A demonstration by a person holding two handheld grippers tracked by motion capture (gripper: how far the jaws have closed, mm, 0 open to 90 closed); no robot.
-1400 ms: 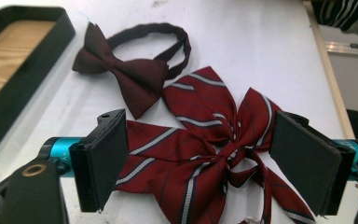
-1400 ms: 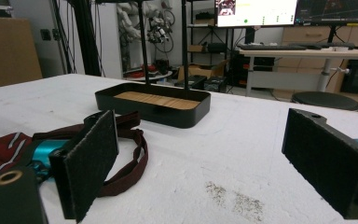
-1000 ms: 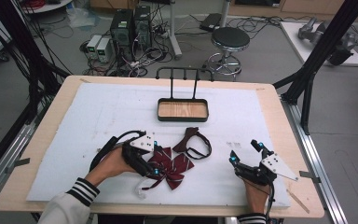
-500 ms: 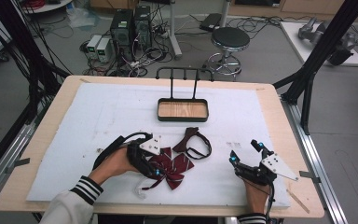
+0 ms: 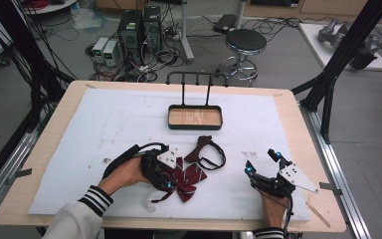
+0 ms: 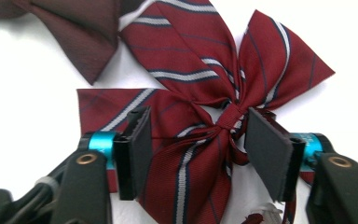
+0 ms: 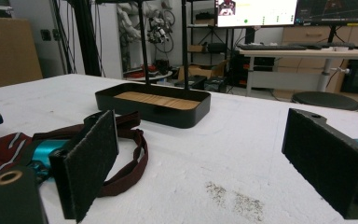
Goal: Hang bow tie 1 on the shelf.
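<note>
Two jaws flanking bow tie (image 6: 200,121), knot centred, table edge near

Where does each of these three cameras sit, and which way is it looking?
High view: above the person's side, looking forward and down on the table; forearms, left gripper and right gripper show.
Left gripper view: rides that gripper, looking down past its jaws, which have just been closing, at the striped bow tie.
Right gripper view: looks level across at the tray past open jaws.
Shared: the bow tie, the strap.
</note>
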